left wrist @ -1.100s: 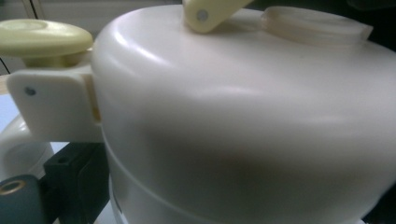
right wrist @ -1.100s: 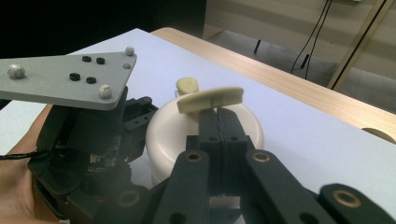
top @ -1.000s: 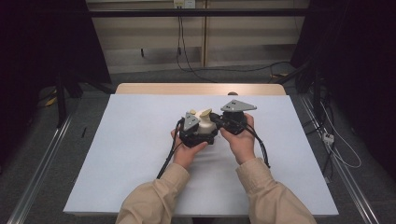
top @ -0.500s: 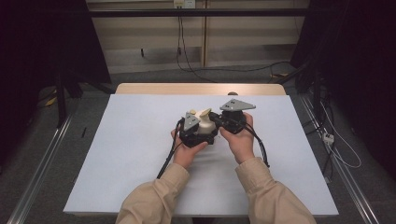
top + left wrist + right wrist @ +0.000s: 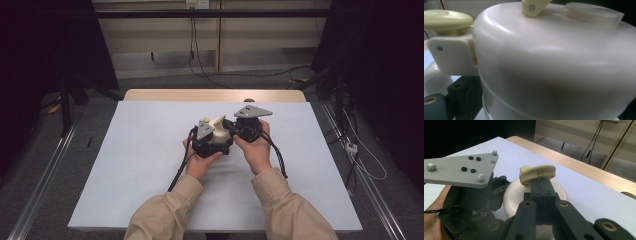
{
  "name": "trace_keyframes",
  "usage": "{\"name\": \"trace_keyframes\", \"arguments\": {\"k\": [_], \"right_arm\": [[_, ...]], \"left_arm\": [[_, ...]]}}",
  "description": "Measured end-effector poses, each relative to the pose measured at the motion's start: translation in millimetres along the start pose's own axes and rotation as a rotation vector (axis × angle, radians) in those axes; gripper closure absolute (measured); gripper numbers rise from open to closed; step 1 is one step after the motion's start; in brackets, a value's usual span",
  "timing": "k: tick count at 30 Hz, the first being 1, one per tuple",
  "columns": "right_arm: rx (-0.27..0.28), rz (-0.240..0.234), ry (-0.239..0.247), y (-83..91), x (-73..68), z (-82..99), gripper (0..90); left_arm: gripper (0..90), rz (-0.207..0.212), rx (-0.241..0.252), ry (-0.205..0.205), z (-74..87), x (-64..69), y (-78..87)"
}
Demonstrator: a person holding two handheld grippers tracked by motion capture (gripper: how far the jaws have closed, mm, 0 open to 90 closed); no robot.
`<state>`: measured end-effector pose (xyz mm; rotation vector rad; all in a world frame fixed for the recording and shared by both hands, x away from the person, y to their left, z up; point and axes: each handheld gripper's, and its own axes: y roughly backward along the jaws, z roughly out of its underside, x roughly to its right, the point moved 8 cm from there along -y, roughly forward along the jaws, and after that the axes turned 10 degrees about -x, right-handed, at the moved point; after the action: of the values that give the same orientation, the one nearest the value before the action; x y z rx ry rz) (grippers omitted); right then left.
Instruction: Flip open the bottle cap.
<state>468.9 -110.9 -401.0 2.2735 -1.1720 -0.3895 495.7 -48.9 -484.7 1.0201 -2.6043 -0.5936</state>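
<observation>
A white rounded container (image 5: pixel 218 134) with a cream handle (image 5: pixel 218 120) is held just above the table between both grippers. In the left gripper view its white body (image 5: pixel 554 62) sits very close, with a cream knob (image 5: pixel 446 20) at the upper left. My left gripper (image 5: pixel 211 144) hugs the container's body from the near side and looks shut on it. In the right gripper view my right gripper (image 5: pixel 541 183) has its jaws pressed together on the cream handle (image 5: pixel 537 172) above the white body (image 5: pixel 511 192). The left gripper's grey plate (image 5: pixel 461 170) shows on the left.
A white sheet (image 5: pixel 145 155) covers the table, with a wooden strip (image 5: pixel 210 95) along its far edge. Cables (image 5: pixel 200 60) lie on the floor beyond. Metal rails (image 5: pixel 45 175) run along both sides of the table.
</observation>
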Motion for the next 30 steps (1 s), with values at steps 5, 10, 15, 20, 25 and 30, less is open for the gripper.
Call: {"name": "trace_keyframes", "arguments": {"k": [5,10,15,20,25,30], "right_arm": [[0.002,-0.002,0.002,-1.4,-1.6,-1.4,90.0],[0.003,-0.002,0.003,-2.2,-2.2,-2.5,90.0],[0.002,-0.001,0.001,-3.1,-2.0,-3.1,90.0],[0.001,-0.001,0.000,-4.0,-2.1,-3.0,90.0],[-0.001,0.002,0.000,-5.6,-2.9,-3.8,90.0],[0.002,0.002,0.003,-5.9,-3.4,-5.7,90.0]], "left_arm": [[5.0,0.000,-0.001,0.000,0.0,0.0,0.0],[5.0,0.001,-0.001,0.000,0.1,-0.1,0.0],[5.0,0.001,-0.001,0.000,0.1,0.0,0.0],[5.0,0.001,-0.001,0.000,0.1,-0.1,-0.1],[5.0,0.001,-0.002,0.001,0.2,0.0,0.0],[5.0,0.001,-0.003,0.000,0.3,-0.1,0.0]]}}
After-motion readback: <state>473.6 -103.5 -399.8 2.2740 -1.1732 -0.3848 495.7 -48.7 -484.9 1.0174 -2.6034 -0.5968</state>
